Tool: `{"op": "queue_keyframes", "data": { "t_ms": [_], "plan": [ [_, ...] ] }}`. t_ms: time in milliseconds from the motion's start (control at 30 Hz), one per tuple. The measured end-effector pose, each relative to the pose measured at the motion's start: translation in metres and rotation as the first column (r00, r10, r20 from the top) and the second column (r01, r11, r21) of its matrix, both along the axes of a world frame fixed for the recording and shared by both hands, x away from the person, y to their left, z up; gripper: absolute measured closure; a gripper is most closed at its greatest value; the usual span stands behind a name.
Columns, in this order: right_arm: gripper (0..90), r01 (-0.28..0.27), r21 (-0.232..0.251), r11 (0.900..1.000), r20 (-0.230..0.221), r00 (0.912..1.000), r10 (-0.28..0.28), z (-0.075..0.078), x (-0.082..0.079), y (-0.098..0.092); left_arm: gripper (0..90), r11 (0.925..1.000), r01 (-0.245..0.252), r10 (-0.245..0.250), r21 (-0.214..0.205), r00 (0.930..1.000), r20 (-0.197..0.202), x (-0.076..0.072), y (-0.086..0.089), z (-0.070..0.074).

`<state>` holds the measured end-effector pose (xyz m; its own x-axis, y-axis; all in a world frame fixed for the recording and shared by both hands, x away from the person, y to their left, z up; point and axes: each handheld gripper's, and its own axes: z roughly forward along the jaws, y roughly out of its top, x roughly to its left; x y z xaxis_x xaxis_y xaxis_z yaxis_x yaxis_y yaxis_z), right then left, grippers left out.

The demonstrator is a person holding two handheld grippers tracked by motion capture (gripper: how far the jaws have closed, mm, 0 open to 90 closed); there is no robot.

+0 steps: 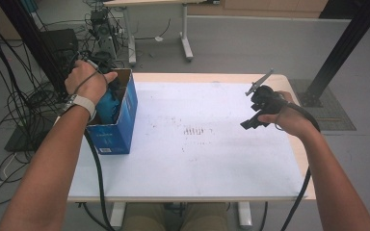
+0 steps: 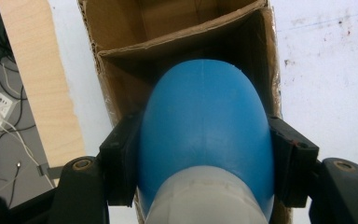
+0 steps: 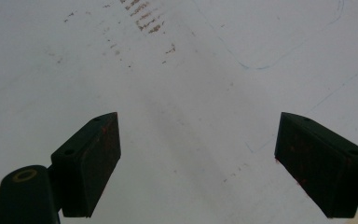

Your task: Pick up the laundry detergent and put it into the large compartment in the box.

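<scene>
A rounded blue object with a pale grey lower part (image 2: pixel 204 116) is clamped between the jaws of my left gripper (image 2: pixel 205 140), which is shut on it. It hangs inside the open top of a cardboard box (image 2: pixel 168 28). From above, that box is blue on the outside (image 1: pixel 118 130) and stands at the table's left edge, with the left hand over it and the blue object (image 1: pixel 107 105) partly showing. My right gripper (image 1: pixel 249 124) hovers over the right side of the white table sheet (image 1: pixel 197 159). Its jaws (image 3: pixel 198 140) stand wide open with nothing between them.
The white sheet (image 3: pixel 177 70) carries small dark marks near its middle (image 1: pixel 195 131). Wood table edge runs along the right side (image 1: pixel 301 159). Cables and equipment crowd the floor at the left (image 1: pixel 9 106). A black post (image 1: pixel 342 48) stands behind the right corner.
</scene>
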<state>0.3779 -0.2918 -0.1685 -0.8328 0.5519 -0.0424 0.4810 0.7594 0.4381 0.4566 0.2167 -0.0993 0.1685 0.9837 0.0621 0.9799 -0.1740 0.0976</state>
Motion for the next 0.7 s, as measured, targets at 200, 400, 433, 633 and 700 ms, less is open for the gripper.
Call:
{"op": "queue_keyframes", "data": {
  "t_ms": [200, 400, 433, 633, 700],
  "plan": [
    [14.4, 0.001, -0.001, 1.0000, -0.003, 1.0000, -0.001, 0.000, 0.000, 0.000, 37.5, 1.0000, 0.000, 0.000, -0.006, 0.9999, -0.012, 0.001, 0.002, -0.007],
    [14.4, 0.003, -0.001, 1.0000, -0.003, 1.0000, -0.003, 0.000, 0.000, 0.000, 37.5, 1.0000, 0.007, -0.007, -0.001, 0.9998, -0.019, 0.003, 0.001, -0.014],
    [14.4, 0.003, -0.003, 1.0000, -0.004, 1.0000, -0.003, -0.001, 0.000, 0.000, 37.5, 1.0000, 0.009, -0.009, 0.001, 0.9997, -0.022, 0.003, 0.001, -0.015],
    [14.4, 0.005, 0.001, 1.0000, -0.005, 1.0000, -0.005, -0.002, 0.000, -0.001, 37.5, 1.0000, 0.007, -0.008, -0.004, 0.9996, -0.027, 0.003, 0.003, -0.021],
    [14.4, 0.007, -0.001, 1.0000, -0.006, 1.0000, -0.007, -0.002, 0.000, -0.001, 37.5, 0.9999, 0.010, -0.010, -0.005, 0.9995, -0.031, 0.004, 0.003, -0.024]
  ]
}}
